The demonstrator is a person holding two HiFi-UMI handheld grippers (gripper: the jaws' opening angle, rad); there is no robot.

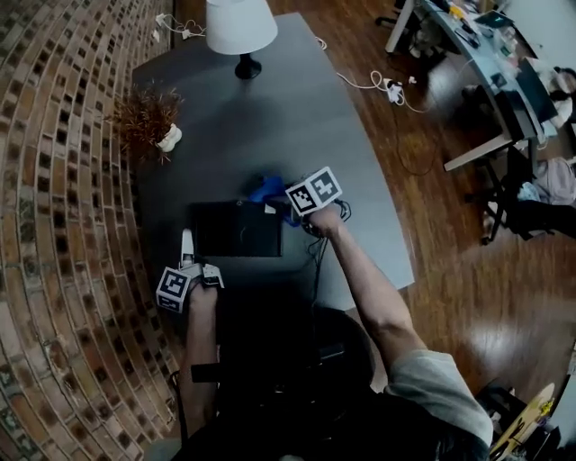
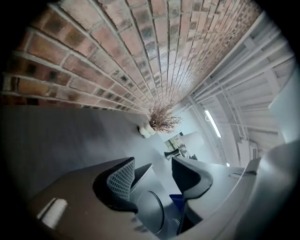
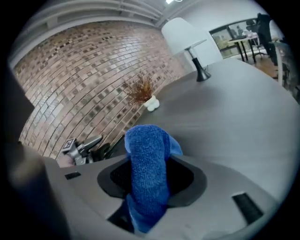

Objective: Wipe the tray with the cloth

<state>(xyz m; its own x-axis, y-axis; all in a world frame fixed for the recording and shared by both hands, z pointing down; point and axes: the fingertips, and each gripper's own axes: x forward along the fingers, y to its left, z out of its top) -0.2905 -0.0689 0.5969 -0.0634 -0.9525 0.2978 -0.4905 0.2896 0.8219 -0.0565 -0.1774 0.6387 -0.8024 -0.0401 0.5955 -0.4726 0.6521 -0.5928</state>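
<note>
Your right tongs (image 3: 152,180) are clamped on the blue cloth (image 1: 266,189) at the far right corner of the black tray (image 1: 236,230) — it lies just left of them on the counter (image 1: 360,162), long axis running across to your left tongs (image 1: 187,248), jaws apart at its left edge.

A bright blue terry-textured cloth (image 3: 147,173) contrasts with the black jaws of the grey right gripper (image 3: 150,179). The tray (image 1: 236,230) is black, the table (image 1: 297,117) matte grey, the brick wall (image 1: 54,153) red-brown with pale mortar lines. Black-and-white square markers pattern the left gripper (image 2: 152,177)'s cube. The lamp shade (image 1: 240,24) is white.
</note>
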